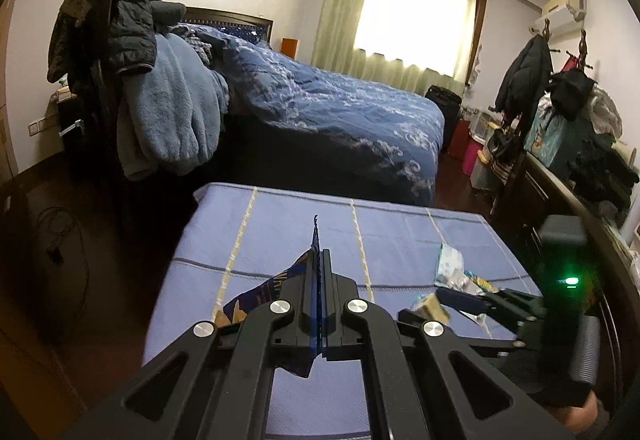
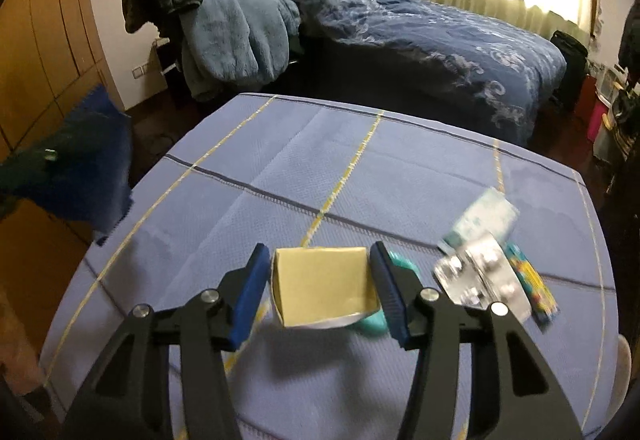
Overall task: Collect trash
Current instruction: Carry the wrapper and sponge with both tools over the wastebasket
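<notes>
My left gripper is shut on a dark blue snack wrapper, held edge-on above the near left of the blue cloth-covered table. In the right wrist view that wrapper shows blurred at far left. My right gripper is shut on a tan cardboard box, gripping its two sides just above the table. The box and the right gripper also show at the right of the left wrist view. A teal object lies behind the box.
Silver blister packs, a pale packet and a colourful wrapper lie on the table's right side. A bed with a blue quilt stands beyond, clothes piled on a chair at left, a cluttered dresser at right.
</notes>
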